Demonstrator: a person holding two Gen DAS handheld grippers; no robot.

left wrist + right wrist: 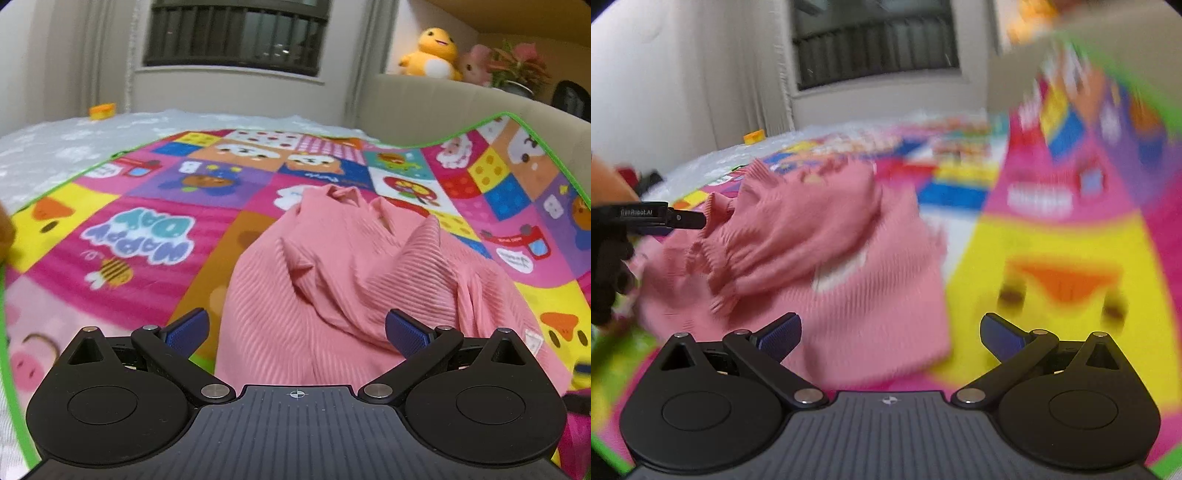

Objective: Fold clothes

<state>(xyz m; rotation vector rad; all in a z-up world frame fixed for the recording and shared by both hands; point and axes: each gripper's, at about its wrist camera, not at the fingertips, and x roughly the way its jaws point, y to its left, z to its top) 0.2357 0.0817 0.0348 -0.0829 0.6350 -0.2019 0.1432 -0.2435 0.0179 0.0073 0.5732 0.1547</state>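
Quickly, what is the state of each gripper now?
Left gripper: open, holding nothing, over the pink sweater.
Right gripper: open, holding nothing.

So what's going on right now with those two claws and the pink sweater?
Left gripper open, empty. Right gripper open, empty. Pink sweater crumpled on play mat, unfolded. Nothing blocking it.

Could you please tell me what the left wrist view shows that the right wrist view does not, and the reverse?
Only the left wrist view shows the yellow duck plush and potted plant on the ledge. Only the right wrist view shows the left gripper from the side, at the sweater's edge. Both show the crumpled pink sweater on the cartoon mat, the small orange object and the window.
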